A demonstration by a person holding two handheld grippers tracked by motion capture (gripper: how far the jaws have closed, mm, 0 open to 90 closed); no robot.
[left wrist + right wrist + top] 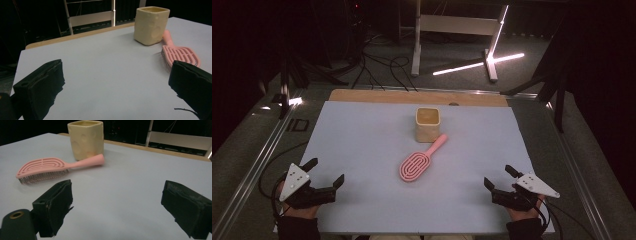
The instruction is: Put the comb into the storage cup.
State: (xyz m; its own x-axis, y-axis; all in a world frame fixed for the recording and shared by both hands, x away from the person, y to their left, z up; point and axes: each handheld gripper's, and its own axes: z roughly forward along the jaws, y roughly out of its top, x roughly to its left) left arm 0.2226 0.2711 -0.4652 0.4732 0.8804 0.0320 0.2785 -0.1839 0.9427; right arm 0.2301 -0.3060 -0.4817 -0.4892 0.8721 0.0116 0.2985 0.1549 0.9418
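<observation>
Two grippers wait, jaws wide apart and empty, at a pale table (362, 210).

Left gripper (326, 172) at seven o'clock; pink brush (418, 161) at centre, cream cup (428, 124) touching its handle at twelve; right gripper (498, 177) at five.

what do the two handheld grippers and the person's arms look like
Both are black. The left gripper carries a grey three-cornered plate dotted with small dark holes, and so does the right gripper. Each has two blocky black jaws with rough, frayed padding, seen close in the gripper views. Dark cables trail from each toward the table's near edge. The person wears dark sleeves at the wrists.
</observation>
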